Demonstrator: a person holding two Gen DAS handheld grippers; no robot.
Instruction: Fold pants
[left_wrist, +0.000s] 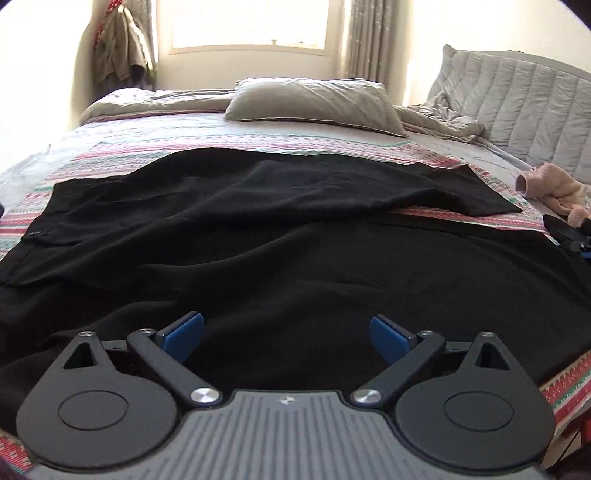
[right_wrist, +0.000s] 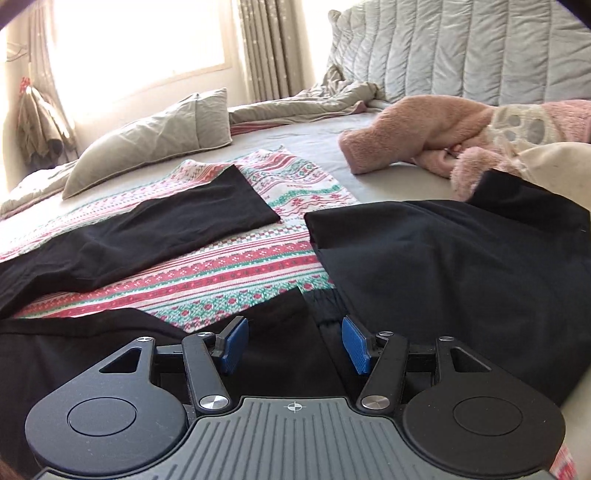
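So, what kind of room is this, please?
Most likely a bedroom at home. The black pants lie spread on a bed with a patterned cover, a grey pillow lies near the far edge, and a padded headboard stands at one side.

The right gripper (right_wrist: 291, 341) hovers low over the black pants (right_wrist: 443, 266), its jaws partly apart with nothing pressed between the blue pads (right_wrist: 232, 345); dark cloth lies just beneath them. One leg (right_wrist: 166, 225) stretches away to the left across the patterned sheet (right_wrist: 229, 273) on the bed (right_wrist: 314, 140). Beyond lie a grey pillow (right_wrist: 155, 136), a pink fleece garment (right_wrist: 424, 125) and a quilted headboard (right_wrist: 461, 48), with a bright window (right_wrist: 140, 40) at the back.
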